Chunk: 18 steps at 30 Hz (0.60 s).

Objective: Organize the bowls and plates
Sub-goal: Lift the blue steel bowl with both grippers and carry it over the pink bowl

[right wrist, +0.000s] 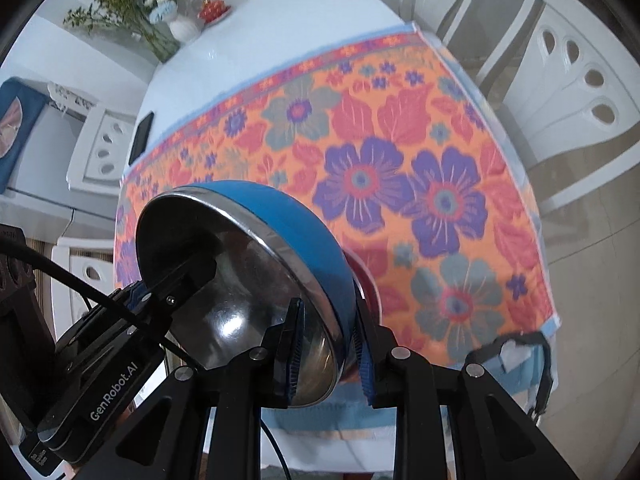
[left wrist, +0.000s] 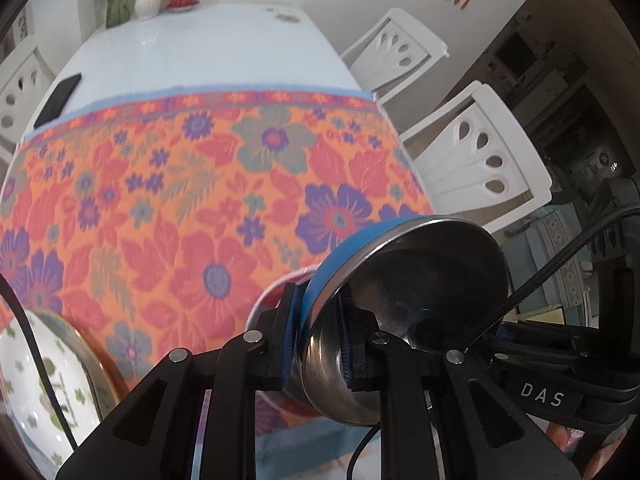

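Floral tablecloth beneath. Both grippers, left gripper and right gripper, clamp opposite rims of blue steel bowl, held tilted between them; lower evenly, releasing together.

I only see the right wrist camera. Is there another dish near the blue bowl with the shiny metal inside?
Observer: Yes. The left wrist view shows a white dish with green flower prints and a gold rim at its lower left.
Operator: Is it touching our bowl?
Observer: No. The blue steel-lined bowl is well to its right, with the orange flowered tablecloth showing between them.
Operator: How does the left gripper hold on?
Observer: The left gripper pinches the bowl's rim, with one pad on the blue outside and one on the steel inside.
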{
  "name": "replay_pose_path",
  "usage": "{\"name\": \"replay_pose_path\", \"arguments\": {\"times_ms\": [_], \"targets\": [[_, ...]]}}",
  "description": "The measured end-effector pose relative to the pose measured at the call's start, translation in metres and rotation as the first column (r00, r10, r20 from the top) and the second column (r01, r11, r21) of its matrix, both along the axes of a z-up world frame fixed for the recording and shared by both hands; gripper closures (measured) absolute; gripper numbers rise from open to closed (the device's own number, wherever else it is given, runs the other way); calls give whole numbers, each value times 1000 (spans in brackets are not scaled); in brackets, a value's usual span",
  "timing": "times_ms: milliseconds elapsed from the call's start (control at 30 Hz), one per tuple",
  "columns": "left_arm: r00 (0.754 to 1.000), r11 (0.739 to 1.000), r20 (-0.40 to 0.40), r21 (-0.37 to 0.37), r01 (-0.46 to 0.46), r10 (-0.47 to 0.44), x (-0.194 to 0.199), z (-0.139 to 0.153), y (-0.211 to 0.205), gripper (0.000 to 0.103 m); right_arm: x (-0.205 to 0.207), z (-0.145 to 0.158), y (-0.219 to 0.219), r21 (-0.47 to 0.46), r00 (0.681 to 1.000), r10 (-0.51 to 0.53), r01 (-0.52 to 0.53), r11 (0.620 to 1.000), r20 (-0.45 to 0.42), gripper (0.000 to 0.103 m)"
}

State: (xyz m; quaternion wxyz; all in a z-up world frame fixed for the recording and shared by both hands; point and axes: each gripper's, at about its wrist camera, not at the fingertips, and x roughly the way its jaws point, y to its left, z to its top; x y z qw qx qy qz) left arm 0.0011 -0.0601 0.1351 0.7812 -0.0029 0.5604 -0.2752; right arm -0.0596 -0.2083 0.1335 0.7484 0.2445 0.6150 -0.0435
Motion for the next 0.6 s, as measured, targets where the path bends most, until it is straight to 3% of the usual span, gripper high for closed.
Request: {"name": "replay_pose_path", "arguments": {"times_ms": [600], "targets": [[997, 999, -75, 34, 19, -17, -16, -31, 8, 89, -19, -35, 5, 67, 996, -28, 34, 997, -85, 79]]}}
